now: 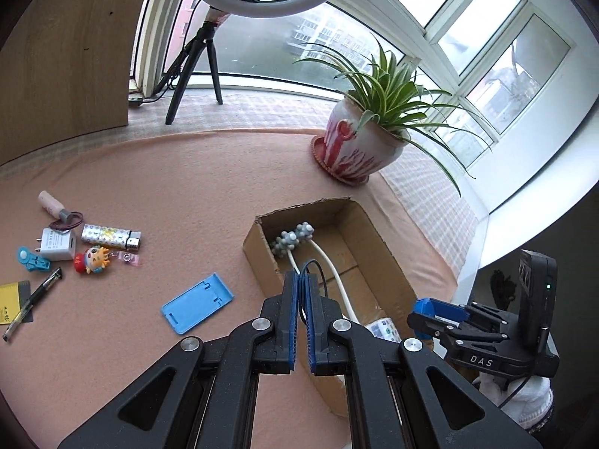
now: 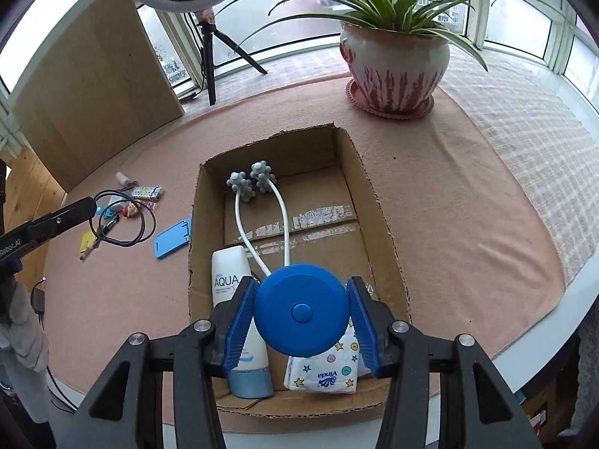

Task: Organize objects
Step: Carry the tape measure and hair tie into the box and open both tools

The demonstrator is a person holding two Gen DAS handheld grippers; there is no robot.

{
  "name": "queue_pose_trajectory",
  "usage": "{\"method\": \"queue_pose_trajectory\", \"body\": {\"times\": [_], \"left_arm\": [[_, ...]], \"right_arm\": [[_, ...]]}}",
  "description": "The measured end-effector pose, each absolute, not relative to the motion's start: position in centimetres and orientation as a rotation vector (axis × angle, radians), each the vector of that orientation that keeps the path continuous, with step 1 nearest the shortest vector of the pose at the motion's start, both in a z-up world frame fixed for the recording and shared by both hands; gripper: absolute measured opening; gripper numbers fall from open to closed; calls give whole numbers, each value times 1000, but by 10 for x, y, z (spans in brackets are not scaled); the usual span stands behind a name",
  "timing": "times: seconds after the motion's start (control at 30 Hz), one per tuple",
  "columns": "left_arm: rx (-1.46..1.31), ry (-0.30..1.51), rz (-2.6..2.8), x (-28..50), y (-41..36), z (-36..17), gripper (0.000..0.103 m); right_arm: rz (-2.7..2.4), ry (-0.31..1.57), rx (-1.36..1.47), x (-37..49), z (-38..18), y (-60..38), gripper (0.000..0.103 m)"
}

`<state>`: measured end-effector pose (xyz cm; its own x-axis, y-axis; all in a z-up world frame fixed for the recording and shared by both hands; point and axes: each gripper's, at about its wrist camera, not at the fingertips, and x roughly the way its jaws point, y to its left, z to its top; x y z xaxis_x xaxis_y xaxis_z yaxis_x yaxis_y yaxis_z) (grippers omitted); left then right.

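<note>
Nearest in the right wrist view, the right gripper [image 2: 302,318] pinches a round blue plastic disc with a centre button [image 2: 301,312] between its two blue pads, holding it above the near end of an open brown cardboard box [image 2: 378,202]. The box sits on a pink cloth-covered worktop [image 2: 468,224], close to its near edge.

Inside the box, at the near end, a white tube labelled AQUA with a blue cap [image 2: 239,321] lies along the left wall, and a tissue pack printed with stars and the word Vinda [image 2: 329,370] lies just beside it, partly hidden under the disc. Toward the far end lies a white two-armed massager with grey knobbly balls [image 2: 251,183], its balls near the far left corner.

In the left wrist view, the left gripper [image 1: 302,292] has its pads pressed together on a thin black cord loop [image 1: 312,267], which the right wrist view shows hanging from its tip.

Left of the box on the worktop lies a light blue flat plastic phone stand [image 1: 197,308]. Farther left sits a cluster of small things: a black pen [image 1: 32,308], a cartoon figure keychain [image 1: 93,260], a white charger plug [image 1: 58,243], a patterned lighter [image 1: 110,238] and a small pink bottle [image 1: 56,207].

At the worktop's far edge stands a spider plant in a white and red ceramic pot [image 2: 395,63]. A ring light on a black tripod [image 1: 198,75] stands by the window [image 1: 505,37].
</note>
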<state>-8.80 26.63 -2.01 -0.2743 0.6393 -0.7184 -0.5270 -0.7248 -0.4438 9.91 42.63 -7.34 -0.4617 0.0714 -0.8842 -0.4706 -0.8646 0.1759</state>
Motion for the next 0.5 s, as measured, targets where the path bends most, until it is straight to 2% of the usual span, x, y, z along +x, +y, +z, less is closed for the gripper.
{"method": "queue_pose_trajectory", "body": {"times": [0.4,0.5], "left_arm": [[-1248,-116,1925,-89,360,-36,4],[-1261,-118,1913,-90,369,-40,14]], "right_arm": [[2348,611,-1410,113,-83,441,46],[2371,614,-1412,112,-83,442,46]]}}
